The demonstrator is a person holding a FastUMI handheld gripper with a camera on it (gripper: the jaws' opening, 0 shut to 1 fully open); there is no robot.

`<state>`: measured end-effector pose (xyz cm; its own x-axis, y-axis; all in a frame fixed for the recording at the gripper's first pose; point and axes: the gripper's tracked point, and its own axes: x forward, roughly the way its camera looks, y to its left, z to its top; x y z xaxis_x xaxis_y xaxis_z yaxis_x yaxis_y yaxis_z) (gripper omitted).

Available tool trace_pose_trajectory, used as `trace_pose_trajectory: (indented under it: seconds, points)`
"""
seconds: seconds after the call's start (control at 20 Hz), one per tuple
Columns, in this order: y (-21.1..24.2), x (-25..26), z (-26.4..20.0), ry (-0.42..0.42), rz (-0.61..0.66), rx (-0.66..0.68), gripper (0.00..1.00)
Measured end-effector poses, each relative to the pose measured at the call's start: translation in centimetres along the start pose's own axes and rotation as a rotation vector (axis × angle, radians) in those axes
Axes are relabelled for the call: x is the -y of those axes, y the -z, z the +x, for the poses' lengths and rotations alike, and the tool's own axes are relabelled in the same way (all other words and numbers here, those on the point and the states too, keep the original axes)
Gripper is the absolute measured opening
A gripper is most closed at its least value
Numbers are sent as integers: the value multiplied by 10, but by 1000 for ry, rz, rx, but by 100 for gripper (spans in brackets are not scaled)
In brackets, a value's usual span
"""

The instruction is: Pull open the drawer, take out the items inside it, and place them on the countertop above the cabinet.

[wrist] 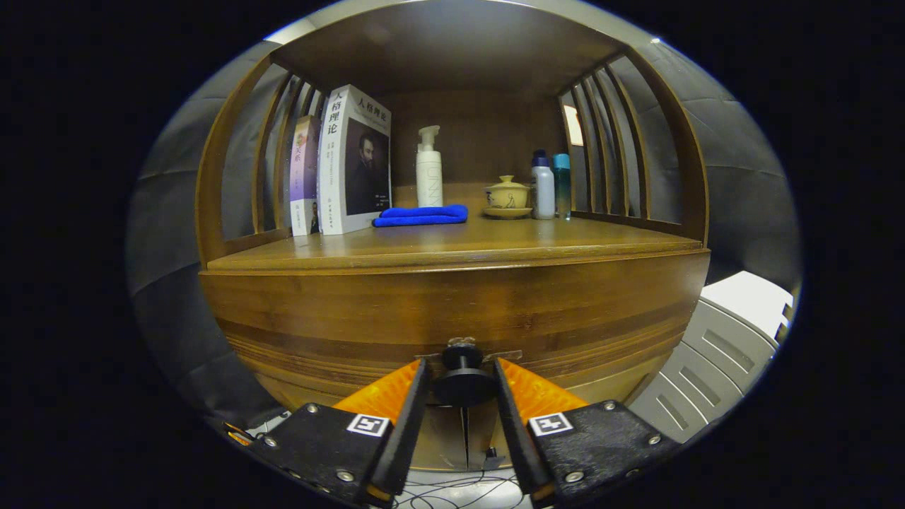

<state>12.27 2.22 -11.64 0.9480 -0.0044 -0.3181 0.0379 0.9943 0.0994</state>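
The gripper (463, 385) is right at the front of a brown wood cabinet (318, 311). A round black knob (464, 385) sticks out from the drawer (452, 318), and it sits between the two fingers. Each finger is right next to the knob, one on each side. I cannot tell if they press on it or just sit very close. The drawer looks closed, flat with the cabinet front.

Above the drawer is the countertop (452, 247), a flat wood shelf with slats at both sides. On it, far past the fingers, two books (343, 166) stand up at one side. Next to them a blue cloth (421, 215) lies folded. Behind the cloth stands a white pump bottle (428, 170). Beside that is a small yellow cup with a lid (507, 194) on a saucer. Then come a white bottle (542, 187) and a blue-green bottle (562, 185), close together.

A white plastic thing (728, 339) sits beside the cabinet, low down.
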Motion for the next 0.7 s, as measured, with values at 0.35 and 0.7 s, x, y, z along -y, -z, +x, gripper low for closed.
trace_pose_trajectory:
  seconds: [0.35, 0.7]
  points:
    - [3, -1, -8, -9, -17, -23, 41]
    - [9, 2, -38, 7, -40, -39, 41]
